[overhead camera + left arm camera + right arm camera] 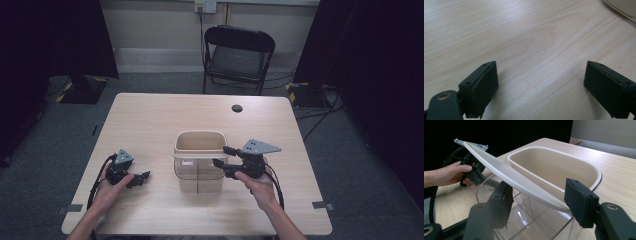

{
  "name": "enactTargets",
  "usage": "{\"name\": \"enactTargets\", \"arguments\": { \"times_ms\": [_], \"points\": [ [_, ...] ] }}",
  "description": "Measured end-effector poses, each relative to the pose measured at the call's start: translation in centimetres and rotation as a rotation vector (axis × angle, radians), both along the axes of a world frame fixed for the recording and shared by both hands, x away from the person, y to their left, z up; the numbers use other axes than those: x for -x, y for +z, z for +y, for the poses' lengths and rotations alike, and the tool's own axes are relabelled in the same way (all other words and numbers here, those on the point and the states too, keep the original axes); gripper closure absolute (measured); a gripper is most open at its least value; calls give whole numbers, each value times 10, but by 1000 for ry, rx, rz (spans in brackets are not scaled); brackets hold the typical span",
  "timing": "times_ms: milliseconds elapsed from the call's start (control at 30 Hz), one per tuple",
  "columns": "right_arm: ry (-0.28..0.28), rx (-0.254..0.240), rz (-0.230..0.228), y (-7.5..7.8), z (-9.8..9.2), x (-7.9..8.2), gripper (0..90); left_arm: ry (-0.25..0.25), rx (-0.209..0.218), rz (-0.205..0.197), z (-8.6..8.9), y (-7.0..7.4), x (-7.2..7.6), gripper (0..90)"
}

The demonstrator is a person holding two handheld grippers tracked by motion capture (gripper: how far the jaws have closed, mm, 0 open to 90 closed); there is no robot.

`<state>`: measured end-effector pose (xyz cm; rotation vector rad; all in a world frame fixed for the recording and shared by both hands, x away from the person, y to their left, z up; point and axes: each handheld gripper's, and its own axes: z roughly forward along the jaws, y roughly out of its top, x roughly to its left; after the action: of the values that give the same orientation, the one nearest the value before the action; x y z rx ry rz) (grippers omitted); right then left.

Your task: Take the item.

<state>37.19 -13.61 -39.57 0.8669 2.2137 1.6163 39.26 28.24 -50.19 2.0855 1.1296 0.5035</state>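
A clear bin (199,172) with a beige insert sits mid-table (150,115). Its lid (511,176) lies tilted between the right gripper (537,195)'s open jaws. Left of the bin, the left gripper (541,85) rests open, empty. Unclamped, the lid could slide off.

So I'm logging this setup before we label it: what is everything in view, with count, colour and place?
table: one, light wood, centre of the room.
container: one, clear body with beige insert, table middle.
lid: one, white, tilted across the container's near rim.
folding chair: one, black, behind the table.
left gripper: one, black, open, low over the table's left part.
right gripper: one, black, open, its jaws either side of the lid's edge.
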Motion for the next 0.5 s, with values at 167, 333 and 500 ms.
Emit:
{"name": "enactTargets", "arguments": {
  "times_ms": [167,333,500],
  "points": [
    [4,3,0,3,0,-1,405,0,0,1,0,0,0,117],
    [9,8,3,4,-1,-2,411,-1,0,1,0,0,0,117],
    [14,2,5,4,-1,-3,420,-1,1,1,0,0,0,117]
  ]
}}
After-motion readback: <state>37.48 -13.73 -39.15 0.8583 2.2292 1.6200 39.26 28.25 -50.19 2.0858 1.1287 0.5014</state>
